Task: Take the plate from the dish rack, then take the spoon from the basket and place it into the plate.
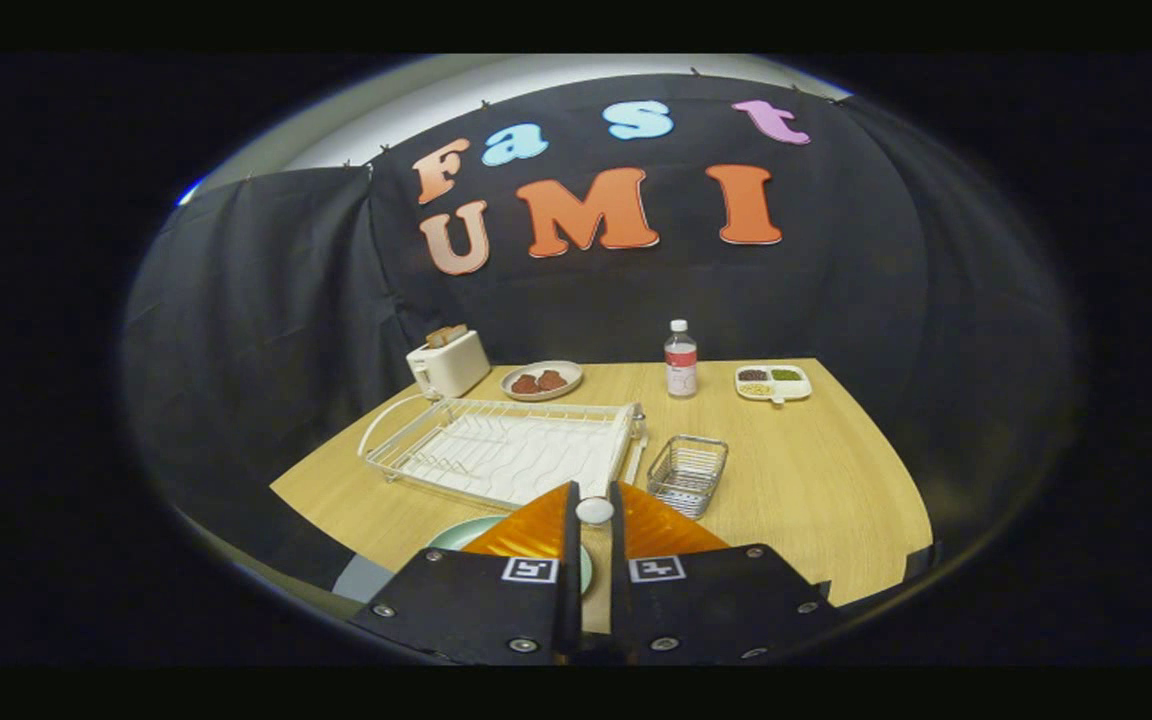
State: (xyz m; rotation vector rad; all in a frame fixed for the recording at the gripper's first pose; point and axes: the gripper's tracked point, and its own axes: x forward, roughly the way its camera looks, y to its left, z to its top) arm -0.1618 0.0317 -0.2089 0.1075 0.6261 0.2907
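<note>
My gripper (594, 490) hovers over the near edge of the table, its fingers drawn close together on a small white spoon (594, 511). Only the spoon's rounded white end shows, between the fingertips. Directly under the fingers lies a pale green plate (458, 534), mostly covered by the gripper. Just beyond the fingertips stands the white wire dish rack (506, 450), with no dishes in it. The small wire basket (688, 473) sits to the right of the rack and looks empty.
At the back of the wooden table (816, 490) stand a white toaster (448, 362), a plate of brown food (541, 380), a water bottle (680, 360) and a divided tray (773, 381). Black cloth walls surround the table.
</note>
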